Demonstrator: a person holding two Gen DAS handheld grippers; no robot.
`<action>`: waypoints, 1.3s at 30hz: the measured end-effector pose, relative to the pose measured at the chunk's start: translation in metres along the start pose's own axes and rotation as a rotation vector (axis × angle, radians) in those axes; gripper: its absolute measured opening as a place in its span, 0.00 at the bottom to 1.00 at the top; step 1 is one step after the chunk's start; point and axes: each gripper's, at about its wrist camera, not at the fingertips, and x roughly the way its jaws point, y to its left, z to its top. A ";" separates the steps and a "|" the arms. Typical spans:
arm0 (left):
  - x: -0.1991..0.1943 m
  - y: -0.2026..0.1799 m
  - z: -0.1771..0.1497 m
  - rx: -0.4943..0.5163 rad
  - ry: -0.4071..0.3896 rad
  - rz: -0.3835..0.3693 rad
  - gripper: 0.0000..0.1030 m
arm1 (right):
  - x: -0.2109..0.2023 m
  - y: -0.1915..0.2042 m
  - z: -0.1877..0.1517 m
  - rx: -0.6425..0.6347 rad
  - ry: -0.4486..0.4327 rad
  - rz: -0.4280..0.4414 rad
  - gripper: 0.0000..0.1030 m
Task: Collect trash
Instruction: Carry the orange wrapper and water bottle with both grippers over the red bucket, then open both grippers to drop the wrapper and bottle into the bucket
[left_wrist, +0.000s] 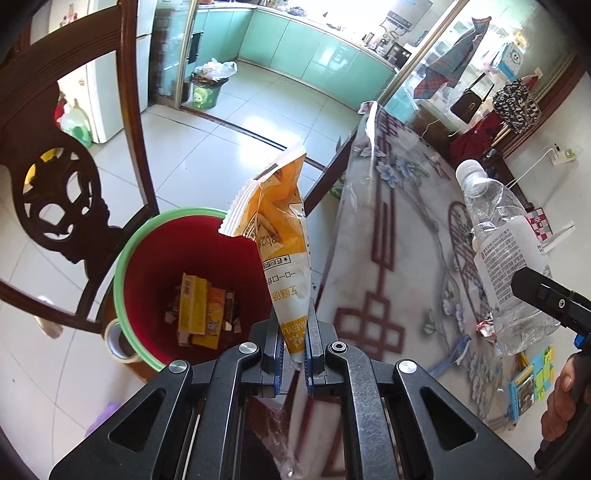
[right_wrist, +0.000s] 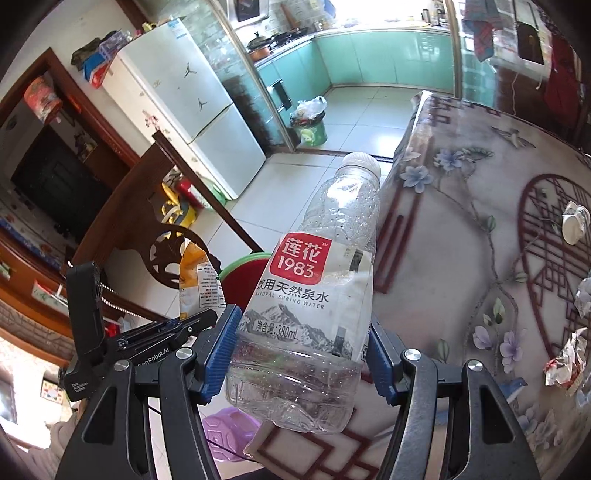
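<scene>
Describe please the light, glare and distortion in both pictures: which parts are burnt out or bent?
Left wrist view: the kitchen window is burnt out white, glare lies on the floor tiles, and the chair bows from fisheye. Right wrist view: the window is again overexposed, the fridge leans and curves, while the bottle label stays sharp.

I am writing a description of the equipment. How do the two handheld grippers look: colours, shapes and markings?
The left gripper has a black frame with angular linkage arms, silver round bolts and ribbed blue finger pads. The right gripper is built the same way, with wide ribbed blue pads. Seen from the right wrist camera, the left gripper's black body bears small white lettering, partly readable as "GenRobot.AI".
</scene>
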 end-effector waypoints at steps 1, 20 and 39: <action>0.002 0.003 -0.002 -0.009 0.007 0.003 0.08 | 0.005 0.001 0.000 -0.004 0.011 0.001 0.61; 0.019 0.043 -0.003 -0.103 0.054 0.060 0.08 | 0.101 0.048 0.007 -0.196 0.181 0.119 0.61; -0.019 0.027 -0.017 -0.142 -0.051 0.132 0.70 | 0.090 0.029 -0.011 -0.139 0.100 0.135 0.69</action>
